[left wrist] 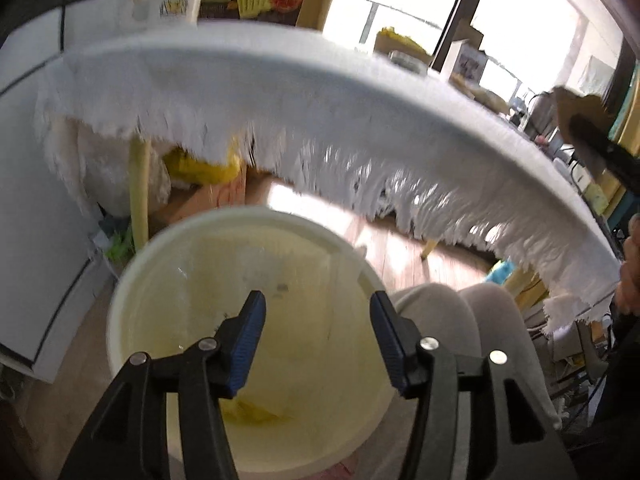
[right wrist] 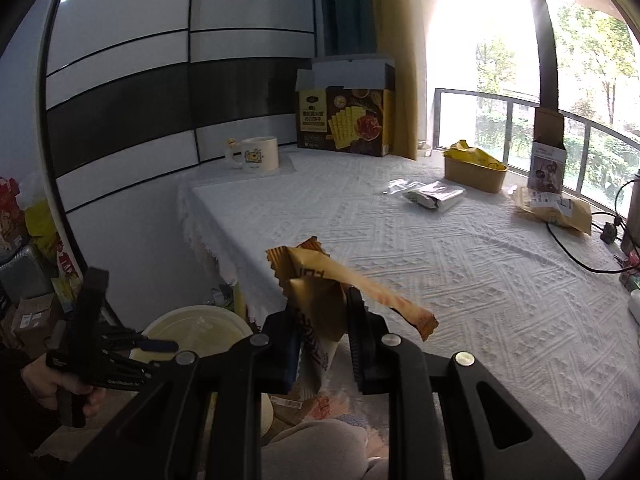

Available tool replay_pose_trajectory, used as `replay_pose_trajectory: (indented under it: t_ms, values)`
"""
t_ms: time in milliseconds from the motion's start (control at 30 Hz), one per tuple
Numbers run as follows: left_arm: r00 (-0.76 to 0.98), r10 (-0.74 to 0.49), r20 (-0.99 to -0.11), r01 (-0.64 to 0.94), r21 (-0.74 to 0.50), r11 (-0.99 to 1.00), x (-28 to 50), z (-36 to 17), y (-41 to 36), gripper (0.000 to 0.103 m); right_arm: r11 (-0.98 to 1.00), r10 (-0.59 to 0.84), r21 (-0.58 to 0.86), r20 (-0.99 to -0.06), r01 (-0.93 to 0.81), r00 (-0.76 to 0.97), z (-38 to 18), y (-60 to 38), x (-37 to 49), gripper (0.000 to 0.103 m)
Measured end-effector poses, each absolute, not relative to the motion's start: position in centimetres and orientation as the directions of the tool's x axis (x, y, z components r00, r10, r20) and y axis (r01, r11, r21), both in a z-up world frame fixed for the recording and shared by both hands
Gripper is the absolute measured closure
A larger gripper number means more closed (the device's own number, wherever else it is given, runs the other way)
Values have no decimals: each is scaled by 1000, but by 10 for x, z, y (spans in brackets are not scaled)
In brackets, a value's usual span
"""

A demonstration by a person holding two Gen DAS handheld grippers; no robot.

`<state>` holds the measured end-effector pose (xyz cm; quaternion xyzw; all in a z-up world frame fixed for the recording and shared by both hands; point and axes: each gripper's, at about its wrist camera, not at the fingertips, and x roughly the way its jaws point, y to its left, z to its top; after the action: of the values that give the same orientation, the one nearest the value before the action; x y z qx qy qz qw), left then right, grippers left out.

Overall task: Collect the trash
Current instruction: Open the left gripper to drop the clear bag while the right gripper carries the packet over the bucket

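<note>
While the left hand-held gripper (left wrist: 318, 336) gapes above the bin (left wrist: 132, 280), the right hand-held gripper (right wrist: 322, 328) pinches wrappers (right wrist: 320, 280).

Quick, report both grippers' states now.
Left gripper: open, empty, above the bin.
Right gripper: closed on an orange snack wrapper.

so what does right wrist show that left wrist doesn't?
Right wrist only: the tabletop from above, with mug, snack box, silver packet, and the right tool shut on orange wrappers.
Left wrist only: the bin's inside, a yellow scrap at the bottom, and the open left tool above it.
Both: bin, fringed tablecloth.
</note>
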<state>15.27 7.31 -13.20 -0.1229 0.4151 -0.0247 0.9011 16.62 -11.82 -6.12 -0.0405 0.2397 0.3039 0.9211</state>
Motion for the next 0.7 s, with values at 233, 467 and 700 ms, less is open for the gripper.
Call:
replay_pose_trajectory:
  t_ms: [233, 467, 700]
  values:
    - [726, -33, -686, -126, -180, 976, 125, -93, 100, 47, 755, 596, 60, -478, -652, 646, -61, -81, 152, 84]
    - [766, 69, -639, -214, -153, 965, 96, -77, 138, 47, 684, 649, 70, -513, -726, 562, -71, -30, 144, 84]
    - [772, 133, -621, -291, -160, 943, 75, -76, 172, 47, 570, 722, 165, -568, -805, 395, -98, 28, 144, 83]
